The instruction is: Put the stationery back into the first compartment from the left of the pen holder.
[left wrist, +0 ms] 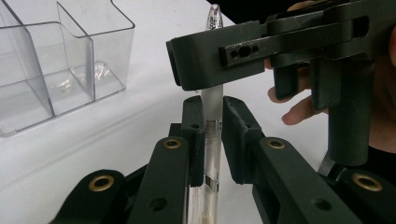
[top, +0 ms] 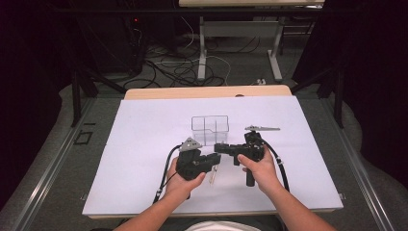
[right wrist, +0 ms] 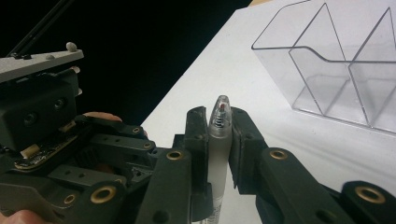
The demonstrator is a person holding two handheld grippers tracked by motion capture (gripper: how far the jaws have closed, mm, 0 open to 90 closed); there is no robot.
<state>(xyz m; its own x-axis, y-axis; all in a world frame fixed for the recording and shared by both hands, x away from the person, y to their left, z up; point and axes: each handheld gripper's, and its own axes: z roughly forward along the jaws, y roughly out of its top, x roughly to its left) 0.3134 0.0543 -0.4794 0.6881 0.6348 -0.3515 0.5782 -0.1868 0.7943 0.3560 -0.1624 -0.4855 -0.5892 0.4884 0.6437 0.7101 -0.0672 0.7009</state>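
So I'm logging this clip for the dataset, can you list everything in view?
pen: one, clear barrel with frosted white grip, between the jaws of both grippers.
organiser box: one, clear plastic with dividers, empty, mid-table beyond the grippers.
table cover: one, white, over the wooden table.
desk frame: one, white legs, on the floor behind, among cables.
left gripper: black, shut on the pen's barrel.
right gripper: black, shut on the pen near its tip.
hands: two, one on each gripper.
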